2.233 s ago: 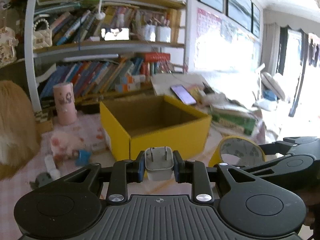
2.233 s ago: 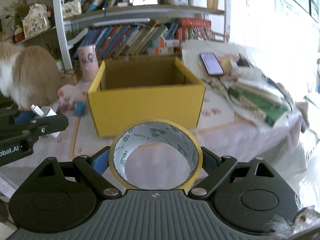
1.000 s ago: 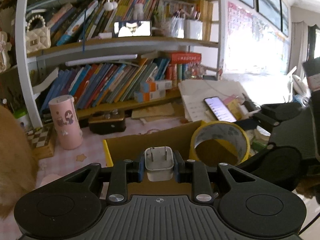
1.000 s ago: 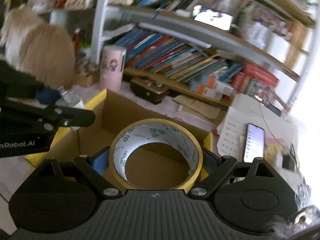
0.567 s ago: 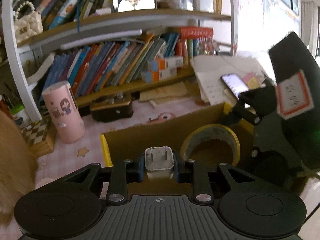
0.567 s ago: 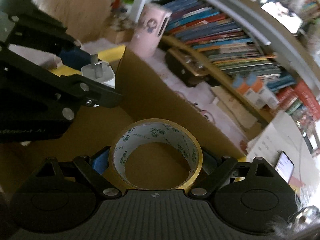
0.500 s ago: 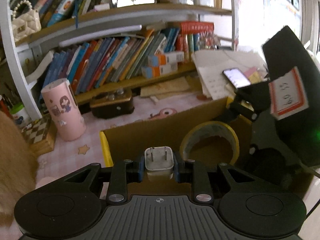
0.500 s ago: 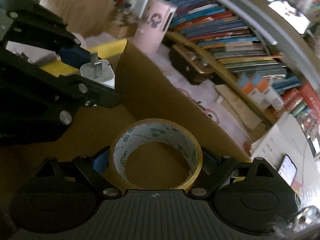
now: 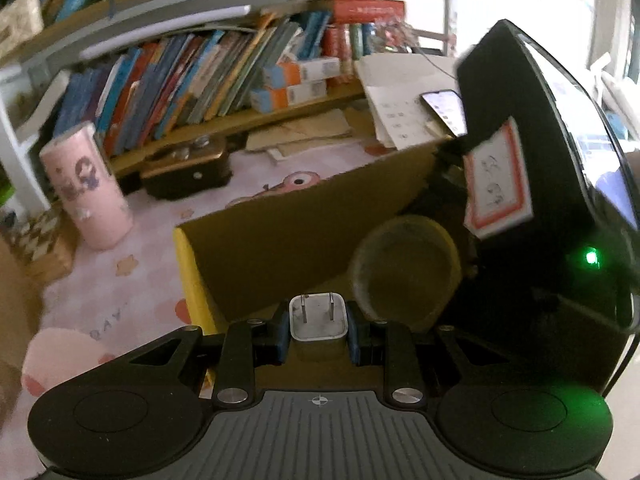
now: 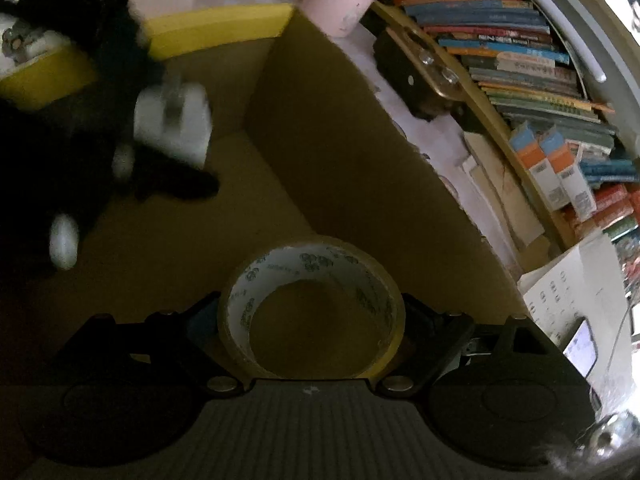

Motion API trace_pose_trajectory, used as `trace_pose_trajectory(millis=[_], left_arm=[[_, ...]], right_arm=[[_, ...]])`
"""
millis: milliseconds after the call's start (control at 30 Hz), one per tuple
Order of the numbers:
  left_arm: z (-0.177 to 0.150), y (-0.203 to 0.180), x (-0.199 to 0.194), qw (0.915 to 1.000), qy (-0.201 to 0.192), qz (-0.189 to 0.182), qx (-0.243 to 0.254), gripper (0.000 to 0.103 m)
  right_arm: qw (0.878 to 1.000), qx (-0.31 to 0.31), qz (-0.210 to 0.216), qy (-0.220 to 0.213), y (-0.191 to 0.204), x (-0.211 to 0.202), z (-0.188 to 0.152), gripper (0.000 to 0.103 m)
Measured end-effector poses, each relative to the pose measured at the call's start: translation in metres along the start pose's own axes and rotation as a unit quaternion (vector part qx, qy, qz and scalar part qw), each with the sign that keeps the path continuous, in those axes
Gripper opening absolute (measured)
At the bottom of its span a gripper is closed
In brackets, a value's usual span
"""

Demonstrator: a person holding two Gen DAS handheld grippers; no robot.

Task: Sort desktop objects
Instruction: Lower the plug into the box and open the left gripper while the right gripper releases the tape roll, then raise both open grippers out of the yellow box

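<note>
My left gripper is shut on a white plug adapter, prongs pointing forward, held inside the open yellow cardboard box near its left wall. My right gripper is shut on a roll of yellow tape and holds it low inside the same box, above its brown floor. The tape roll also shows in the left wrist view, to the right of the adapter. The adapter shows blurred at the left of the right wrist view.
A pink cylindrical cup and a dark brown case stand behind the box on the pink tablecloth. A bookshelf with several books runs along the back. Papers and a phone lie to the right.
Both grippers have dropped deeper into the box with their objects. The right gripper's body has come closer on the right of the left wrist view.
</note>
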State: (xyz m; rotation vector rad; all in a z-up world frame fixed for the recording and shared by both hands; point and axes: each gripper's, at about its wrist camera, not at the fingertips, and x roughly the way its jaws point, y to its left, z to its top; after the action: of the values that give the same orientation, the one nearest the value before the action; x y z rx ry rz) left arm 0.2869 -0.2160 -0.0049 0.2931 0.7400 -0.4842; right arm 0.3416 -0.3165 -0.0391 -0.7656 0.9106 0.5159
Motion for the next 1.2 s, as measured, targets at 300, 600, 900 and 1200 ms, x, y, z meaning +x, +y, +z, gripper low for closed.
trace_pose_trajectory(millis=[300, 600, 900, 1200], left_arm=[[0.008, 0.005, 0.009, 0.9997, 0.010, 0.006, 0.019, 0.026], [0.008, 0.004, 0.010, 0.9995, 0.014, 0.011, 0.025, 0.036], [0.008, 0.010, -0.018, 0.9987, -0.043, 0.025, 0.005, 0.068], [-0.003, 0.019, -0.064, 0.9928, -0.103, 0.041, -0.044, 0.079]], right_arm=[[1.000, -0.013, 0.001, -0.010, 0.006, 0.002, 0.006, 0.090], [1.000, -0.015, 0.008, -0.011, 0.003, 0.004, 0.008, 0.091], [0.999, 0.007, -0.005, -0.036, -0.002, -0.018, 0.011, 0.096], [0.992, 0.082, -0.042, -0.087, -0.003, -0.071, -0.001, 0.097]])
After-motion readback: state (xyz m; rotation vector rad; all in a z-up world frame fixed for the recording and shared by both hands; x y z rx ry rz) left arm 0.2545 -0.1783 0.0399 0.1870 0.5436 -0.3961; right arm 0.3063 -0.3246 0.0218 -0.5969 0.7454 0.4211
